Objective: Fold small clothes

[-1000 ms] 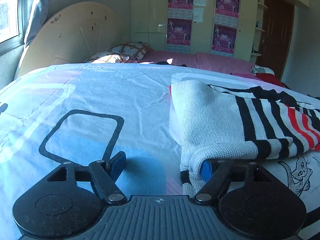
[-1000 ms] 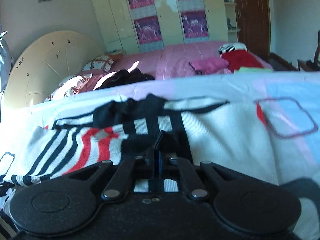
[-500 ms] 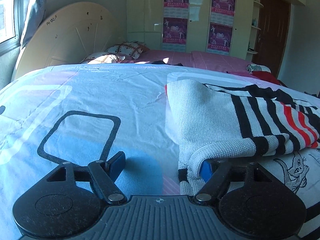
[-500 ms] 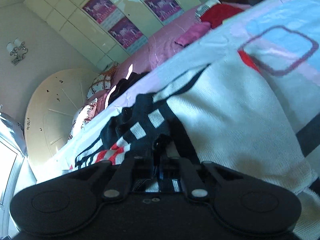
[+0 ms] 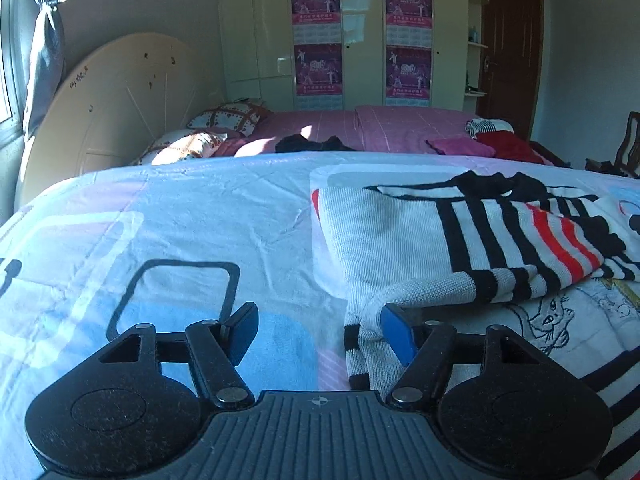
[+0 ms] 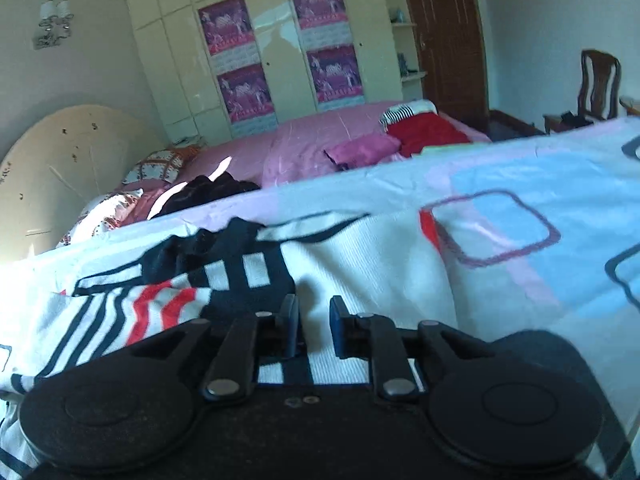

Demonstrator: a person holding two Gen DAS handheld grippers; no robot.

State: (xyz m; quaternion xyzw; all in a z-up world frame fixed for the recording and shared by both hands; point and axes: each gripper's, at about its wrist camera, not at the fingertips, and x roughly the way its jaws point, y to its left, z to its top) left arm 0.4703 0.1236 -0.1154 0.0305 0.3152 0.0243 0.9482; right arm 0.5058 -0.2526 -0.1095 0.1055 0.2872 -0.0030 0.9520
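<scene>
A white knit sweater point(image 5: 400, 232) with black and red stripes lies folded on the patterned bedsheet point(image 5: 180, 208). My left gripper point(image 5: 316, 316) hovers at its near left corner. The jaws stand wide and are closing, and the striped cuff point(image 5: 360, 352) hangs against the right finger's blue pad point(image 5: 394, 332) while the left pad is clear of it. In the right wrist view the sweater point(image 6: 380, 256) lies under my right gripper point(image 6: 313, 306). Its jaws are opening, a narrow gap shows, and no cloth is pinched between them.
Behind the sheet stands a pink bed point(image 5: 392, 128) with a dark garment point(image 5: 312, 144), pillows point(image 5: 228, 118) and red and pink clothes point(image 6: 424, 128). A round board point(image 5: 112, 96) leans at the left, a wardrobe point(image 5: 360, 32) fills the back wall, and a chair point(image 6: 598, 80) stands right.
The right gripper was shut on the sweater's black-striped fold; its jaws have parted and the fold lies flat. Its view has rolled back to level. The left gripper has risen, its jaws slightly narrower.
</scene>
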